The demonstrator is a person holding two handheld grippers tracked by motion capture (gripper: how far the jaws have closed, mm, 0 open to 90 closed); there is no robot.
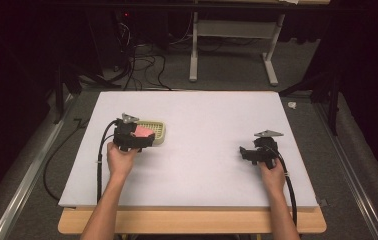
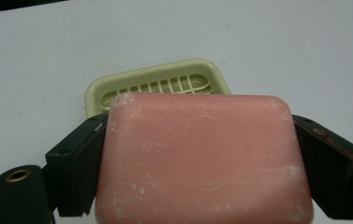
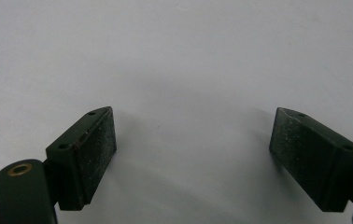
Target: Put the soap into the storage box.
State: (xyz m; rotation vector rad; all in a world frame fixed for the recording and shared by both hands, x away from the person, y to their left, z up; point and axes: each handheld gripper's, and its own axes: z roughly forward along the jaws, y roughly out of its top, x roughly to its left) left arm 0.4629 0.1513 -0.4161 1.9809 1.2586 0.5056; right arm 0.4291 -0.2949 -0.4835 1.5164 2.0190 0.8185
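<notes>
Nearest in the left gripper view, the left gripper (image 2: 202, 154) has its two black jaws pressed on the short ends of a pink soap bar (image 2: 202, 158), carrying it just short of the pale green soap dish (image 2: 158, 79) that lies past it at twelve o'clock. The bar should handle as a stiff, fairly dense block: no give under the pads, but a smooth skin that could slide if the squeeze slackens, so the flat end faces now held look the best purchase. It is a rounded rectangle, salmon pink, dusted with whitish scuffs. The dish has a slatted grid floor and a raised rim. In the high view the right gripper (image 1: 247, 151) rests at three o'clock on the white table (image 1: 212, 165), jaws wide and empty.
</notes>
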